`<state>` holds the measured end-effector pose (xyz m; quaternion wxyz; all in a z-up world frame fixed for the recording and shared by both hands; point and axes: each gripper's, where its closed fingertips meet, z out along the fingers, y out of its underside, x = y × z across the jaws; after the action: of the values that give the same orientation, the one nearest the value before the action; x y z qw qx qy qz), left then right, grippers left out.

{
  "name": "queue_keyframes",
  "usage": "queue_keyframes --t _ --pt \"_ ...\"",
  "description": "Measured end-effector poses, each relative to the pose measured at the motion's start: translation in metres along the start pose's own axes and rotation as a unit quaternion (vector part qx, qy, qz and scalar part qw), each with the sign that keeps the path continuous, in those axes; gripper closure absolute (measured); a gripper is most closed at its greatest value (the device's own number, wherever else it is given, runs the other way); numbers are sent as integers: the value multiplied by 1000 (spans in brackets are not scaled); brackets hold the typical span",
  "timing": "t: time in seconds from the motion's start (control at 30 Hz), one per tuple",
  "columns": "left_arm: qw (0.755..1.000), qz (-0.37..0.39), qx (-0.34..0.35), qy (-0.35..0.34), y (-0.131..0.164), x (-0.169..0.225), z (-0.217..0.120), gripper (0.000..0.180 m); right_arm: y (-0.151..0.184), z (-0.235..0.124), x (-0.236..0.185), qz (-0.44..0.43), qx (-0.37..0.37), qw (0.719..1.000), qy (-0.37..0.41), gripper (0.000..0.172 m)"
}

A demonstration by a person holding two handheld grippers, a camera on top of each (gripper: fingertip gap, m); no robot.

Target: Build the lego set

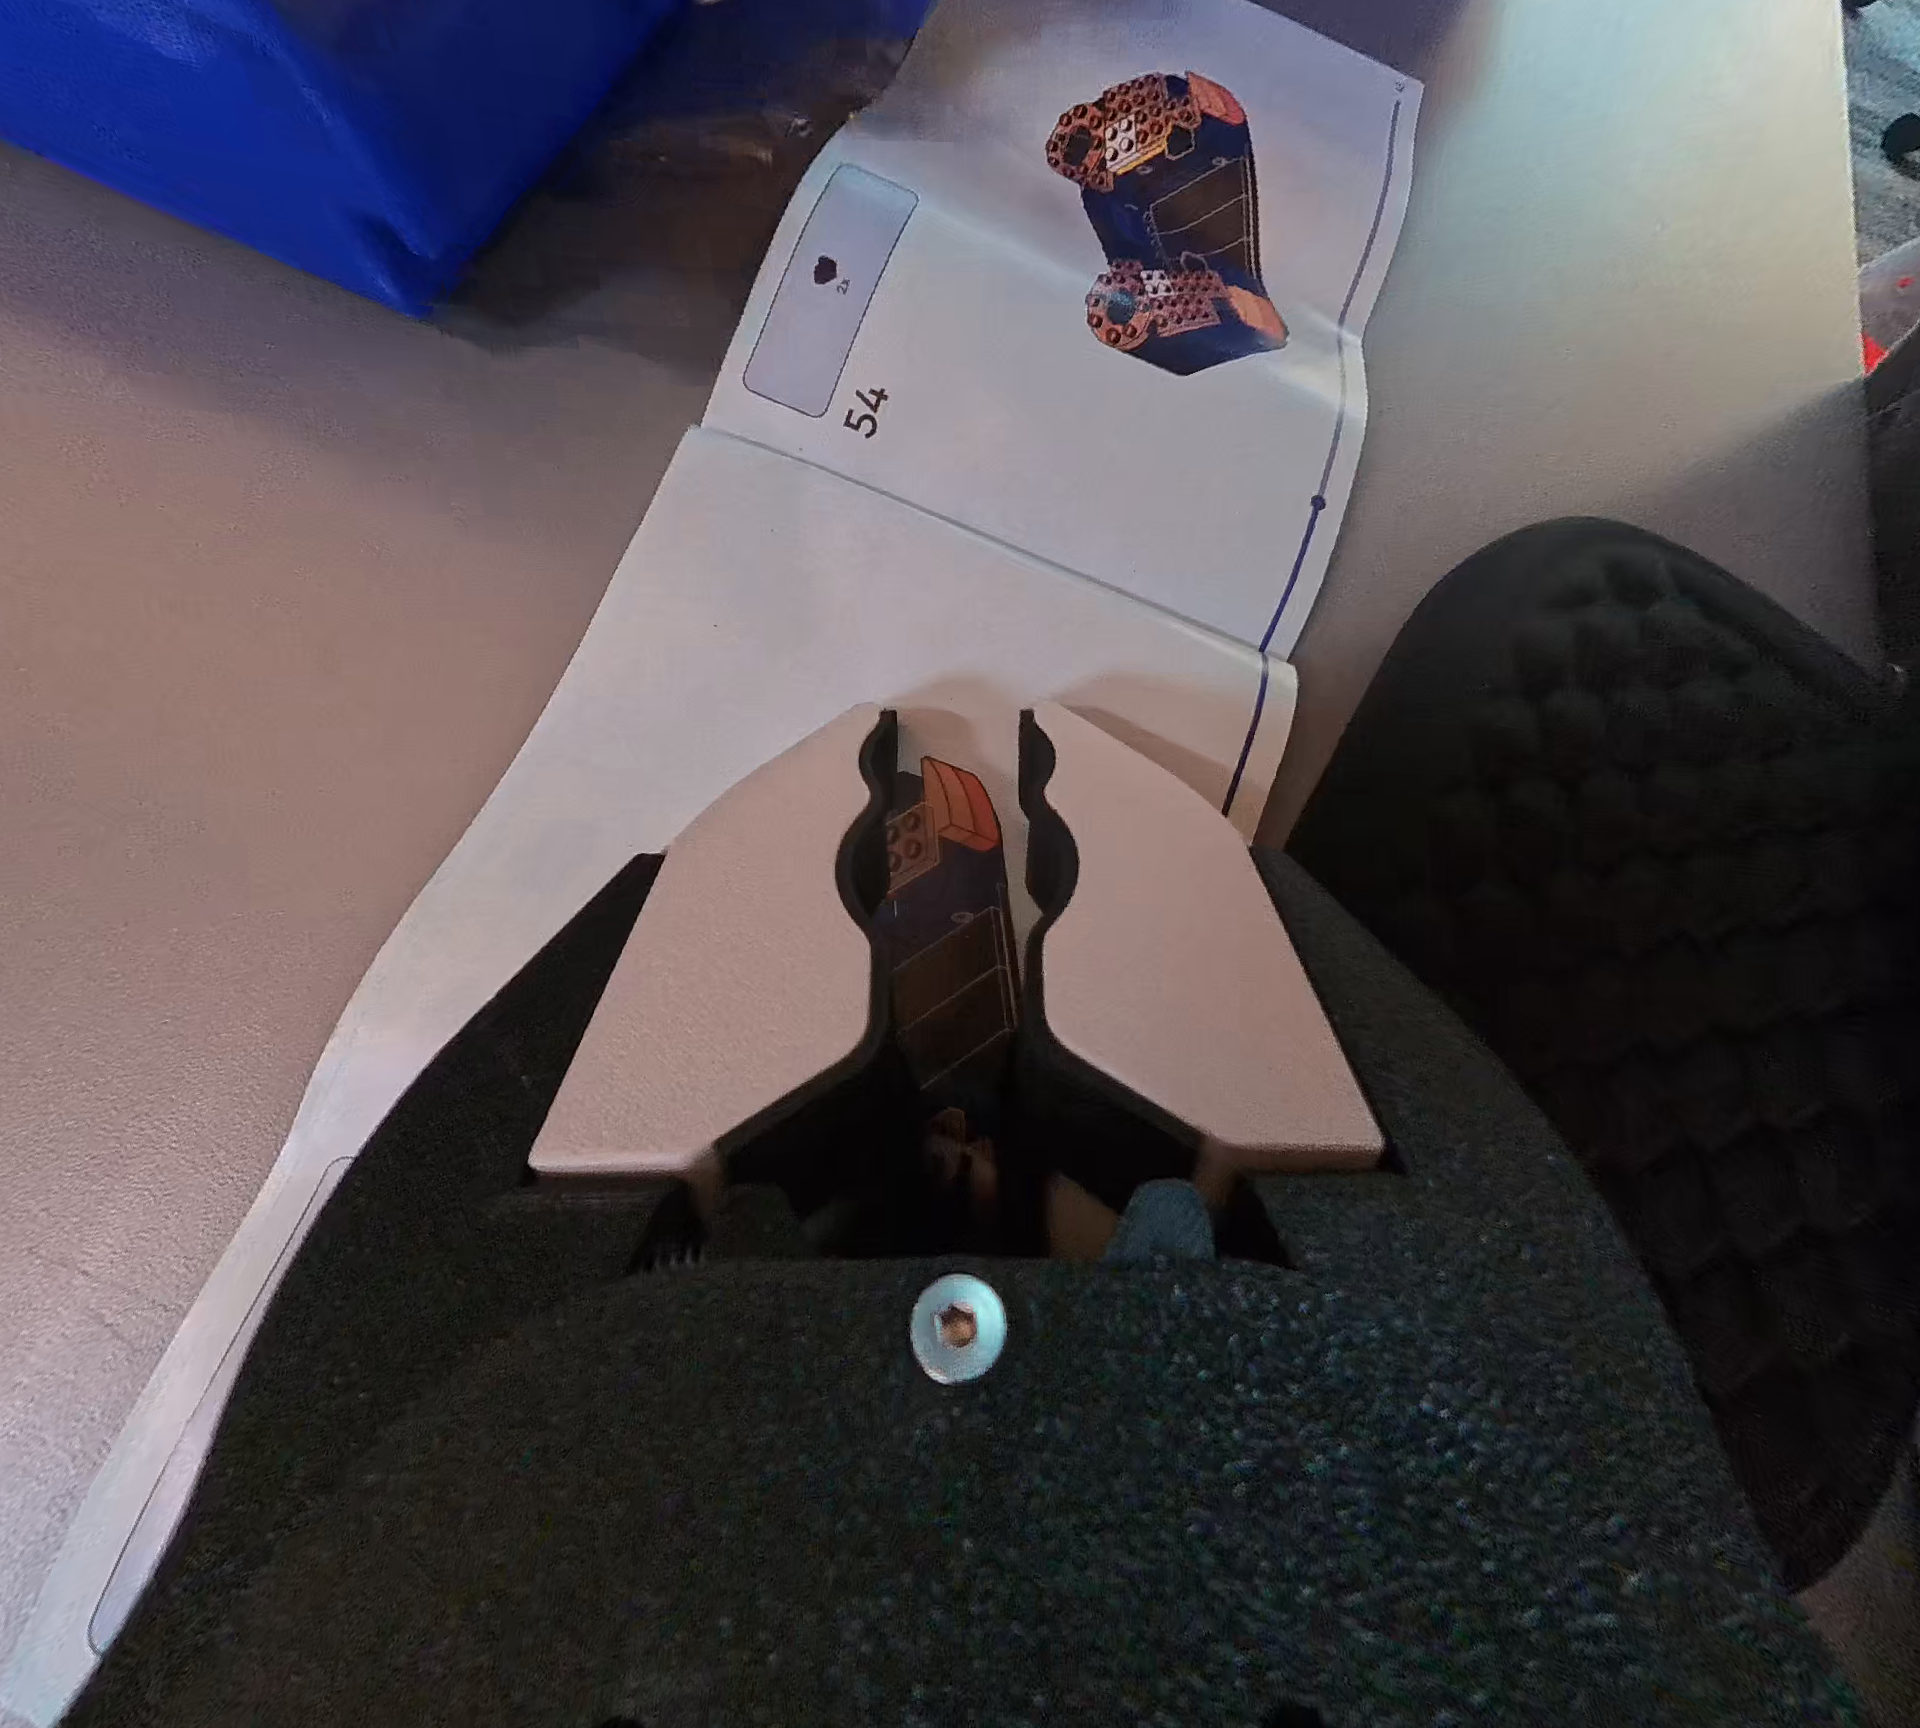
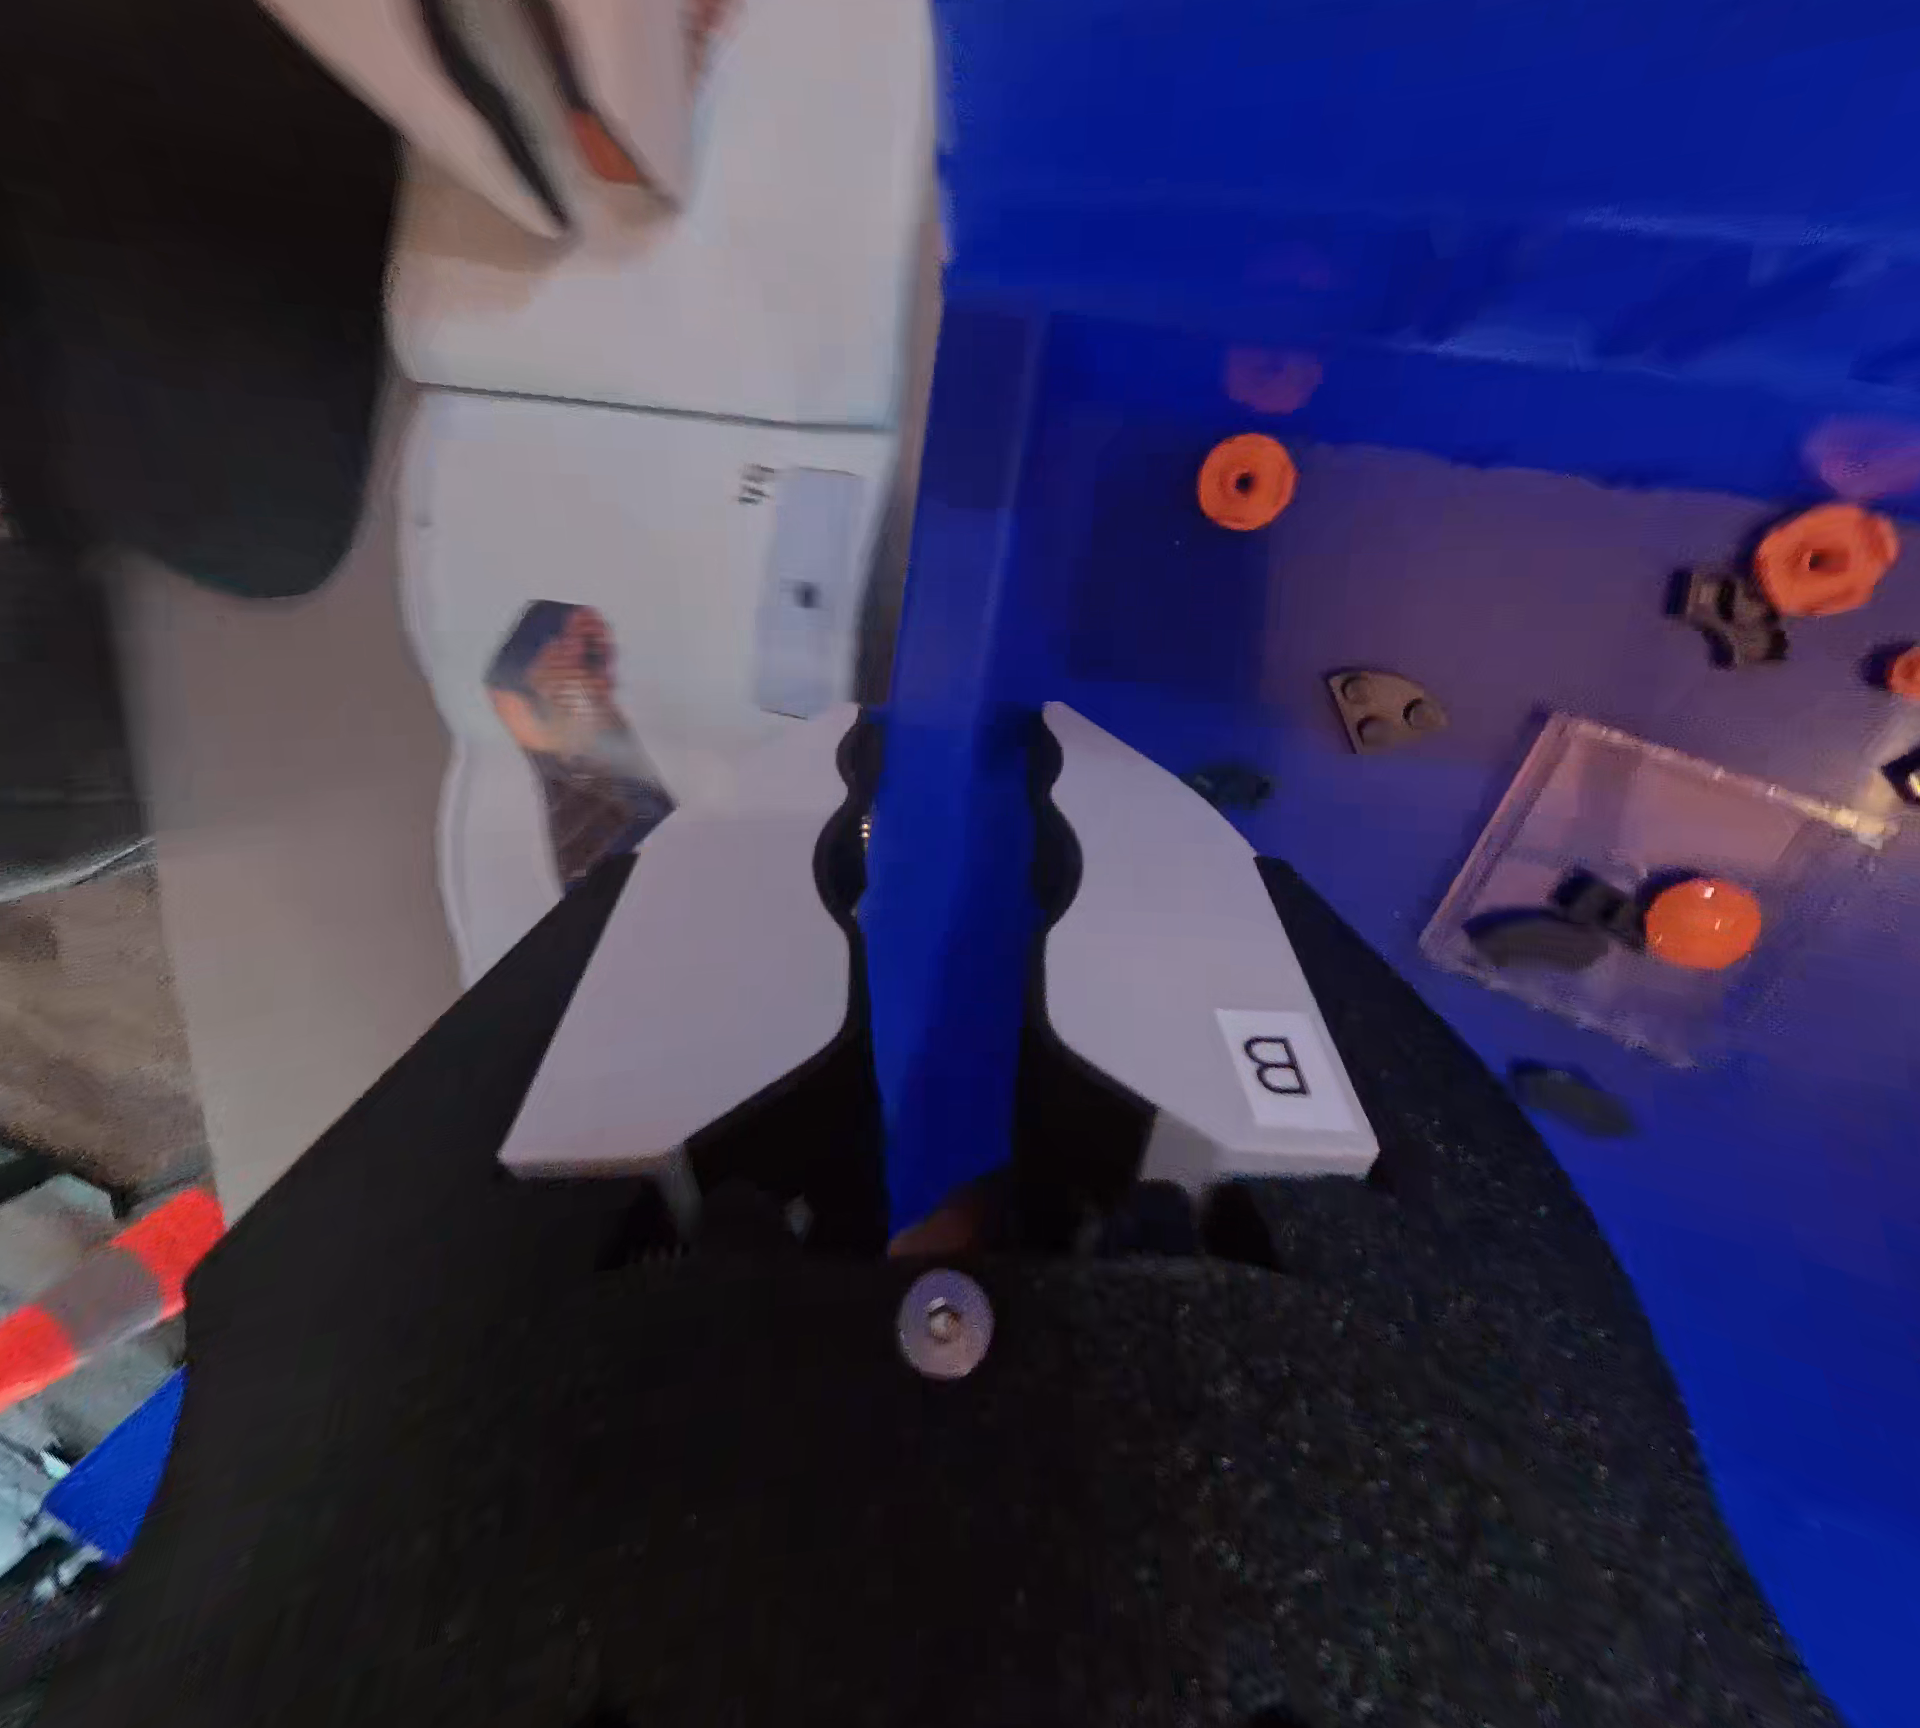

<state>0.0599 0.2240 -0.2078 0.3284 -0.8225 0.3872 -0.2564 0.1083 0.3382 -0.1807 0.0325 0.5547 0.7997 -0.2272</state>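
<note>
My left gripper [image 1: 956, 722] hovers open over a white instruction booklet [image 1: 1039, 452] lying on the table. Between its fingers I see only the page's printed picture of a dark blue and orange brick model [image 1: 940, 857]. My right gripper [image 2: 951, 722] straddles the upright wall [image 2: 945, 951] of a blue bin [image 2: 1351, 120], and both pads press on that wall. The left gripper also shows blurred at the upper left of the right wrist view [image 2: 561, 203], above the booklet [image 2: 644, 535].
Inside the bin lie orange round pieces [image 2: 1245, 481], a tan wedge plate [image 2: 1382, 710] and a clear plastic piece [image 2: 1642, 889] with an orange dome [image 2: 1704, 923]. Blue bins [image 1: 312, 68] stand beyond the booklet. A black padded thing [image 1: 1610, 899] is at the right of the pale table [image 1: 260, 639]. The left gripper's tips are roughly 12 cm from the right gripper's.
</note>
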Motion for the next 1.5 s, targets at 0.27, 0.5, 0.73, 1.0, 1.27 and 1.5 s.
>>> queue_keyframes --t 0.27,0.5,0.73,1.0,1.27,1.5 --pt "1000 -1 0 2 0 0 0 158 16 -95 131 202 84 954 205 161" --pt "1000 -3 1 5 0 0 0 158 54 -71 193 296 -27 921 252 154" --pt "1000 -4 1 6 0 -1 0 158 56 -54 198 274 -61 929 239 164" --pt "1000 -5 1 6 0 -1 0 158 -52 -99 104 115 132 959 224 164" --pt "980 -66 185 18 -47 -22 -58 152 -148 -58 14 -132 94 965 206 165" --pt "833 -184 431 -294 -45 -128 -191 158 -140 44 43 -162 -137 965 156 165"
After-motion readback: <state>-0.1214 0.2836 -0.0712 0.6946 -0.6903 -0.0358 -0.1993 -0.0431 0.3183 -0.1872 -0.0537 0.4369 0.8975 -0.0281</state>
